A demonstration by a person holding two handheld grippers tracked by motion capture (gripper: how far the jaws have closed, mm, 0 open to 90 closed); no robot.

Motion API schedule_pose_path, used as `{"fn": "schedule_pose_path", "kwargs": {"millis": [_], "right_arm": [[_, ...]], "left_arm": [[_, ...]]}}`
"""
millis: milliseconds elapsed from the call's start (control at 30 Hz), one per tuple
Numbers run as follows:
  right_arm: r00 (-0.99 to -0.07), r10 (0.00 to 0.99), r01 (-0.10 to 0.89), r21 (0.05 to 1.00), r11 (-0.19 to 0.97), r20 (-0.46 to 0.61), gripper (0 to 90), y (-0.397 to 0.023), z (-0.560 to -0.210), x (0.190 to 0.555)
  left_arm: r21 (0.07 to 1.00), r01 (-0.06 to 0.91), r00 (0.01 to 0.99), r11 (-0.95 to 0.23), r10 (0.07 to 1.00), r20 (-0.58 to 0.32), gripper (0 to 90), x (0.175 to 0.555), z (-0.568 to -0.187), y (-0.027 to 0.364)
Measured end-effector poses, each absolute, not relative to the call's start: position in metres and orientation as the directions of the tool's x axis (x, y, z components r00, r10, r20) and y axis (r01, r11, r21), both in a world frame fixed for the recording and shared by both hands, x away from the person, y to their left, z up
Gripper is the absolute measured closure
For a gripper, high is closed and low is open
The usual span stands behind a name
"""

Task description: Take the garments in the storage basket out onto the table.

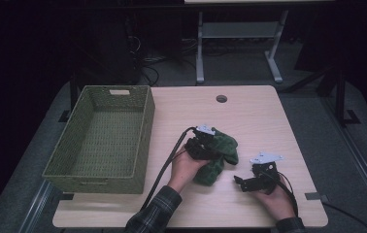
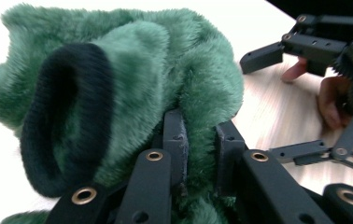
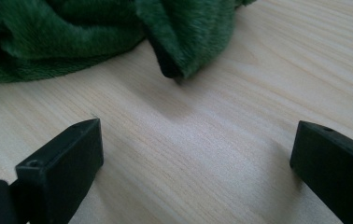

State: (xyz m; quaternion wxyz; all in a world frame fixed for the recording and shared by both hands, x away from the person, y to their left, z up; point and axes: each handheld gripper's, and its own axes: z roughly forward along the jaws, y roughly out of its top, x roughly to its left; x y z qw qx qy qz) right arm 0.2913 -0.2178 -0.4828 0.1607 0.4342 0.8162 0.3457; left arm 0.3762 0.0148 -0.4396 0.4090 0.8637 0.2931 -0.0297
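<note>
Green fleece garment (image 1: 219, 151) lies just right of wicker basket (image 1: 99, 138); L gripper (image 2: 201, 144) pinching a fold of it, R gripper (image 3: 193, 158) wide, nothing held, near the fleece

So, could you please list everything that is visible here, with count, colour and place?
fleece garment: one, dark green with a black ribbed cuff, on the table's middle
woven basket: one, olive green, on the table's left part
table: one, light wood, with a round hole near its far edge
second table's legs: grey, on the floor behind
left gripper: one, black, jaws closed on the garment
right gripper: one, black, jaws open above bare wood beside the garment
</note>
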Motion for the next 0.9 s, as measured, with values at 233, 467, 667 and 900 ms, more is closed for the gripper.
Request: {"fn": "schedule_pose_path", "kwargs": {"millis": [233, 467, 667, 900], "right_arm": [[-0.571, 0.82, 0.597, 0.704, 0.384, 0.038, 2.4, -0.218, -0.483, 0.291], [-0.561, 0.827, 0.601, 0.703, 0.38, 0.033, 2.4, -0.217, -0.483, 0.29], [-0.569, 0.821, 0.598, 0.704, 0.384, 0.035, 2.4, -0.217, -0.483, 0.29], [-0.603, 0.798, 0.58, 0.692, 0.429, 0.011, 11.0, -0.216, -0.478, 0.29]], "left_arm": [[0.702, 0.496, 0.849, -0.511, 0.455, -0.269, 61.5, 0.373, -0.434, 0.01], [0.728, 0.463, 0.86, -0.506, 0.456, -0.231, 39.6, 0.361, -0.411, 0.036], [0.747, 0.446, 0.862, -0.494, 0.462, -0.209, 25.7, 0.351, -0.408, 0.064], [0.75, 0.433, 0.865, -0.499, 0.465, -0.19, 15.0, 0.341, -0.412, 0.089]]}}
